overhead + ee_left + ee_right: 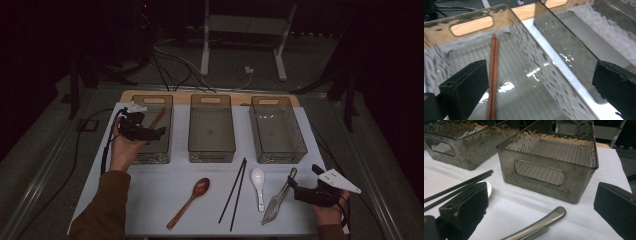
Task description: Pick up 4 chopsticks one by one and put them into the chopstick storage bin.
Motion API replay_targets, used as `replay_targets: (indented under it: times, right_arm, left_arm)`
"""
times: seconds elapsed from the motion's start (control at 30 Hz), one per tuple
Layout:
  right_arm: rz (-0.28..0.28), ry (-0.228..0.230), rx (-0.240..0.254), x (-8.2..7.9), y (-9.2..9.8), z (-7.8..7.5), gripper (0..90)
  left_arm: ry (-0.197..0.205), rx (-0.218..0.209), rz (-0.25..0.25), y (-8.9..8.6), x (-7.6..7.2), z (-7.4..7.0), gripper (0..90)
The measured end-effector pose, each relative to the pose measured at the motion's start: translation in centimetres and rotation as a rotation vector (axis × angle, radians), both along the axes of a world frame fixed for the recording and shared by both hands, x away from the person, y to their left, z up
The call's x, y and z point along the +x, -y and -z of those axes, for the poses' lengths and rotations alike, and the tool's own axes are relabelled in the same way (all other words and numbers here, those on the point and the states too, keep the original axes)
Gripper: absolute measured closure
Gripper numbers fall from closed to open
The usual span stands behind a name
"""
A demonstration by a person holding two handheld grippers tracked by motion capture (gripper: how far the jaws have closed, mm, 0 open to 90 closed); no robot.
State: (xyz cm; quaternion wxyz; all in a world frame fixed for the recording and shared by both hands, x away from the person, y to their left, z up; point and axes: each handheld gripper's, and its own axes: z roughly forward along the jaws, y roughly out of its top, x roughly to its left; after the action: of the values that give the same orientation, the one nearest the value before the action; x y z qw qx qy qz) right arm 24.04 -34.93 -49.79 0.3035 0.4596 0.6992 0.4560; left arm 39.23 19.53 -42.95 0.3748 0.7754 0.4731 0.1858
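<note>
My left gripper (156, 133) hovers open over the left smoky bin (152, 159). A pair of brown chopsticks (157, 119) lies inside that bin. In the left gripper view the chopsticks (493, 75) rest on the ribbed floor beside the left jaw, and nothing sits between the wide-apart jaws of the left gripper (539, 82). My right gripper (304, 179) stands open at the front right, beside a metal utensil (278, 202). In the right gripper view the utensil's handle (541, 223) lies on the cloth between the spread jaws of the right gripper (540, 202), untouched.
A middle bin (211, 150) and a right bin (277, 156) stand empty in the row. A wooden spoon (192, 200), black chopsticks (235, 192) and a white ceramic spoon (258, 185) lie on the white cloth (165, 175) in front.
</note>
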Motion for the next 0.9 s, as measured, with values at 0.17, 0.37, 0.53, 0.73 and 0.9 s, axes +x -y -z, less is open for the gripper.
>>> replay_targets:
  times: [0.17,0.37,0.53,0.73,0.9]
  right_arm:
    - [0.0,0.0,-0.001,0.0,0.0,0.0,0.0]
    - [0.0,0.0,-0.001,0.0,0.0,0.0,0.0]
    - [0.002,0.0,-0.002,0.0,0.0,0.0,0.0]
    - [0.001,0.001,-0.002,0.0,0.0,0.0,0.0]
    - [0.001,0.003,-0.002,0.0,0.1,0.0,0.0]
  left_arm:
    - [-0.004,-0.005,0.01,1.3,-0.8,-0.4,1.7]
    - [0.0,0.007,0.032,3.1,-1.8,-1.2,1.7]
    - [0.008,0.001,0.078,5.0,-2.9,-1.8,1.7]
    - [0.019,0.006,0.144,7.8,-4.0,-2.0,1.7]
    - [0.022,0.024,0.178,10.0,-4.8,-1.7,1.8]
